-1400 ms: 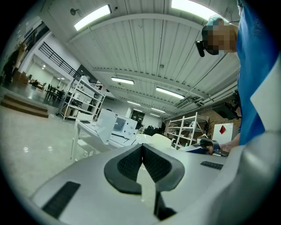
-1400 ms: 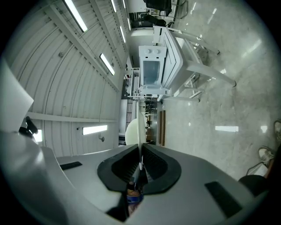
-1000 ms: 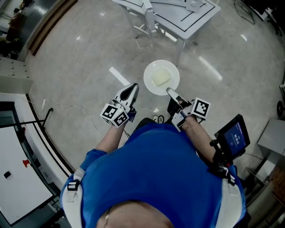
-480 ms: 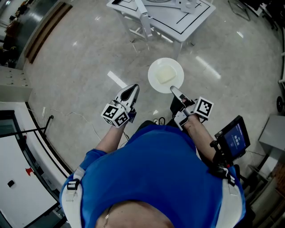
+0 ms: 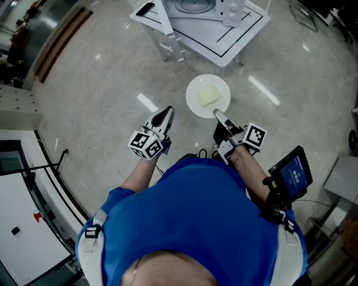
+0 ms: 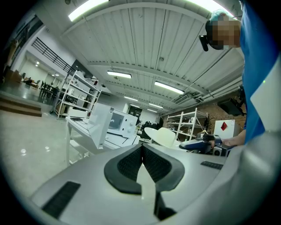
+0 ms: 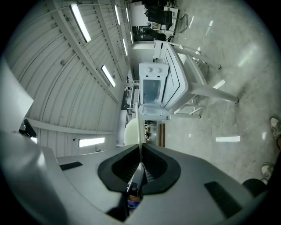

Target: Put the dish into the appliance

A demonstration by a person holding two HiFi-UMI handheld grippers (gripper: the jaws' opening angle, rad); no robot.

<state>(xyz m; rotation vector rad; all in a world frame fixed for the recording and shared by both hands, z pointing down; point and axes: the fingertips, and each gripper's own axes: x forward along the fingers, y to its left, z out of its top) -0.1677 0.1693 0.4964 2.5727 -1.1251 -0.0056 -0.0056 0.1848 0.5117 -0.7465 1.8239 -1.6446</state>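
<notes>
Shiny grey floor (image 5: 100, 78) spreads all around. On the white table (image 5: 224, 44) sits the microwave (image 7: 151, 90), door open. The right gripper (image 5: 217, 115) pinches the plate (image 5: 208, 96) near the table. The left gripper (image 5: 163, 114) is closed, holding nothing.

The round white plate (image 5: 193, 101) has a pale yellow square slab (image 5: 208, 96) on it. Far off, the boxy white microwave (image 5: 204, 6) is on a white worktop (image 5: 240, 25) marked with thin black lines. The left hand-held gripper (image 5: 166, 109) and the right hand-held gripper (image 5: 216, 114) are light grey, with black pads (image 6: 127, 165). The marker cube (image 5: 145, 144) on each one shows black and white squares. The floor (image 5: 100, 84) is shiny pale grey. The person's shirt (image 5: 196, 212) is bright blue. On the right, a black screen (image 5: 292, 173) glows blue.
</notes>
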